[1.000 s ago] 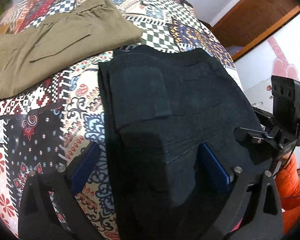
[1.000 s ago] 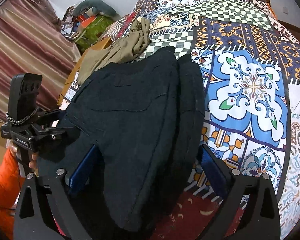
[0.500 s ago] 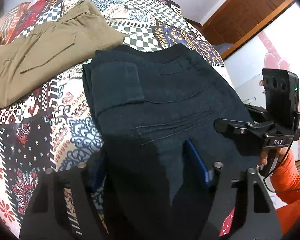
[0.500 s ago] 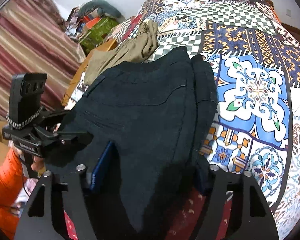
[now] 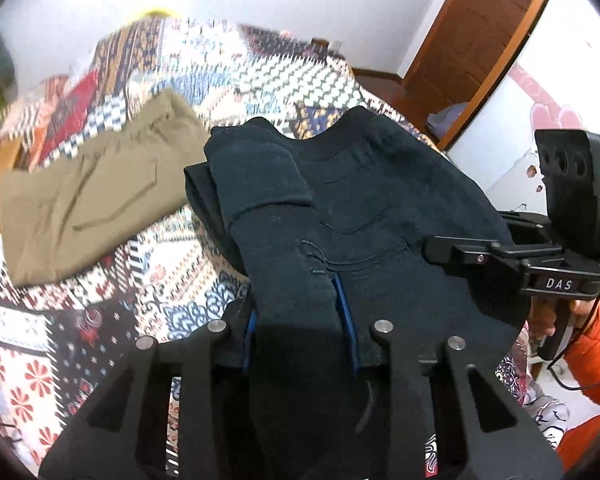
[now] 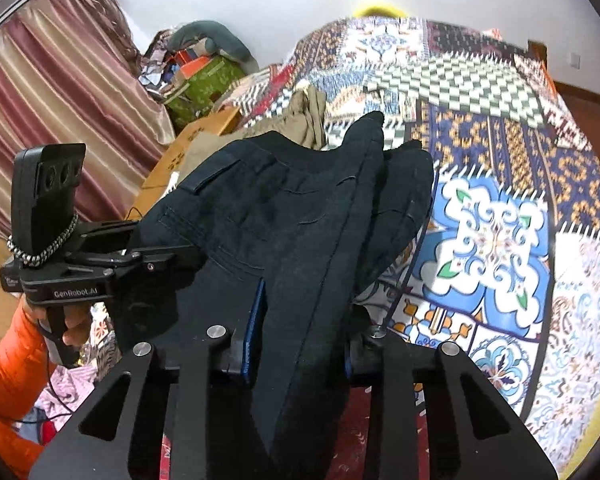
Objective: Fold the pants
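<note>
Item 1: dark pants [image 5: 364, 208], navy/black, folded into a multi-layer stack. Near end bunched and raised off the bedspread [image 5: 100, 312]; far end sags toward the bed, waistband edge w/ belt loop visible in the right wrist view [image 6: 284, 208]. Stitch lines and a pocket flap show on top layer.

Item 2: left gripper [image 5: 300, 320], black frame, blue pads. Jaws have just been closing; now narrow, pads pressed on a gathered fold of the dark pants from both sides. Grip at the near edge, cloth spilling down over the frame.

Item 3: right gripper [image 6: 300, 328], same build. Jaws have just been closing too; left blue pad flat against the cloth, right pad mostly hidden under the drape. Thick wad of the dark pants clamped between. Both grippers sit side by side along the same near edge; each shows in the other's cam, held by a hand w/ an orange sleeve [image 5: 596, 340].

Item 4: khaki pants [image 5: 88, 196], folded, flat on bedspread, just beyond and left of the dark pair; edges near, contact unclear.

Item 5: bedspread, patchwork print, blue/white medallions, checks, red florals.

Surrounds: pink-striped curtain [image 6: 48, 92], heap of bags/clothes [image 6: 204, 72] beside bed, wood door [image 5: 472, 40], white wall.
</note>
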The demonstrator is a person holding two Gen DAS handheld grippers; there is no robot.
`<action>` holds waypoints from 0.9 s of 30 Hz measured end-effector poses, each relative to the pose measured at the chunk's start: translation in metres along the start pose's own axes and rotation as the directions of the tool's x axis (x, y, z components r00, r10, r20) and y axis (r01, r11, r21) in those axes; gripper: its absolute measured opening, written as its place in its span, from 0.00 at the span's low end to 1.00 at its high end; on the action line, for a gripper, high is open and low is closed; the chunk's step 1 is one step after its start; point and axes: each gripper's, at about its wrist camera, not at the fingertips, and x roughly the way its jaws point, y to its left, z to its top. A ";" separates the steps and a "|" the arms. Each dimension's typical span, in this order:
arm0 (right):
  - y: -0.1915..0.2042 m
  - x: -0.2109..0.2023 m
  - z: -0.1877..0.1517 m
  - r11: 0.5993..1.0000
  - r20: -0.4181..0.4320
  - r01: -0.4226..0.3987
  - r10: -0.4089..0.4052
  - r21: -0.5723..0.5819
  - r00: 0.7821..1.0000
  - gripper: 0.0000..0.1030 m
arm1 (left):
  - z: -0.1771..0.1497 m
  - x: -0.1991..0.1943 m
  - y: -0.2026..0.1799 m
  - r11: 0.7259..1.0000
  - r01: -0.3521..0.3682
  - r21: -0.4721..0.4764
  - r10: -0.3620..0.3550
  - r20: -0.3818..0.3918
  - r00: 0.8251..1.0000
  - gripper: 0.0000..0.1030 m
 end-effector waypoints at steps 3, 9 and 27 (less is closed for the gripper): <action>0.003 -0.009 0.006 1.000 0.030 -0.001 0.002 -0.011 1.000 0.27 | 0.004 -0.012 -0.004 1.000 -0.017 0.012 0.016 0.041 0.999 0.32; 0.018 -0.021 0.026 0.998 0.098 0.000 0.005 -0.058 0.995 0.27 | 0.016 -0.042 -0.001 0.999 -0.048 0.008 0.047 0.139 0.989 0.32; 0.070 0.014 0.115 0.974 0.191 -0.018 0.063 -0.227 0.980 0.26 | 0.057 -0.090 0.085 0.985 -0.089 -0.147 0.131 0.310 0.942 0.32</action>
